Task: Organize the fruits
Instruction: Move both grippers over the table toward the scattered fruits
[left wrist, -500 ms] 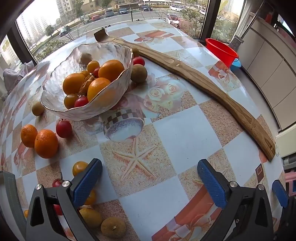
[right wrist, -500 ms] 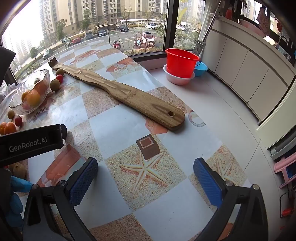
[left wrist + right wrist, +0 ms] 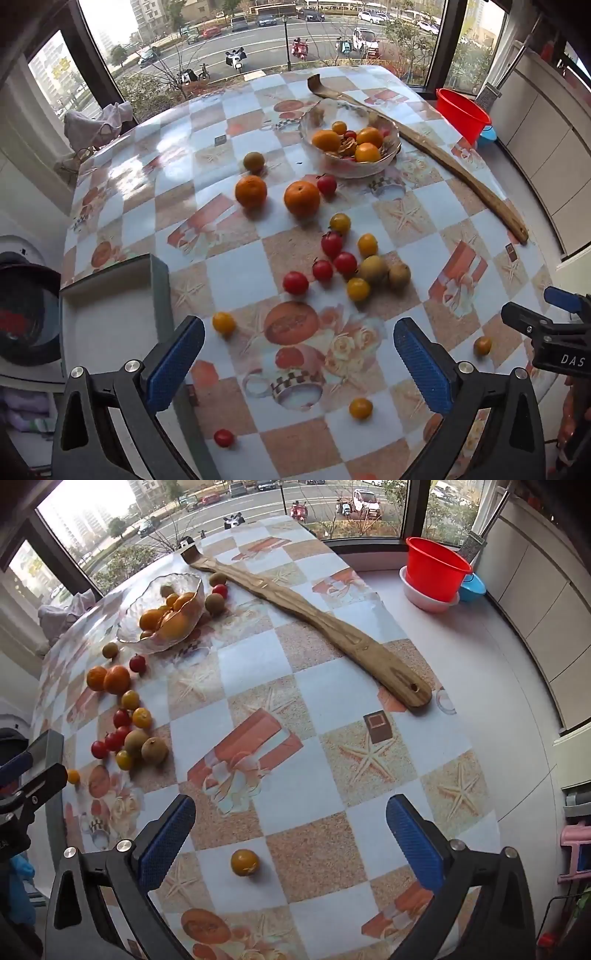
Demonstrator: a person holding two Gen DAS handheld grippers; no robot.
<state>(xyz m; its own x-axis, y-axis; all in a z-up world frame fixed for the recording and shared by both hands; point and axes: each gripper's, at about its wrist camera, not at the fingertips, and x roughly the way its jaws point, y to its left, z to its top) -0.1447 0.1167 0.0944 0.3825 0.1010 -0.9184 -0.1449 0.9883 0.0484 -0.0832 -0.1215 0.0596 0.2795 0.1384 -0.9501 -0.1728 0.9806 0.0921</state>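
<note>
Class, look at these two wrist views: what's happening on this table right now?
A person with two handheld grippers is sorting fruit. Both the left gripper and the right gripper are open and hold nothing. The glass bowl already holds several oranges, while two oranges, cherry tomatoes and other small fruit lie loose on the tablecloth. A yellow tomato sits between the right gripper's fingers.

My left gripper [image 3: 299, 365] hanging wide open over the checked tablecloth [image 3: 236, 269], loose cherry tomatoes [image 3: 332, 258] and two oranges [image 3: 301, 198] ahead, glass bowl [image 3: 349, 146] of fruit beyond, wooden plank [image 3: 458, 166] alongside it
</note>
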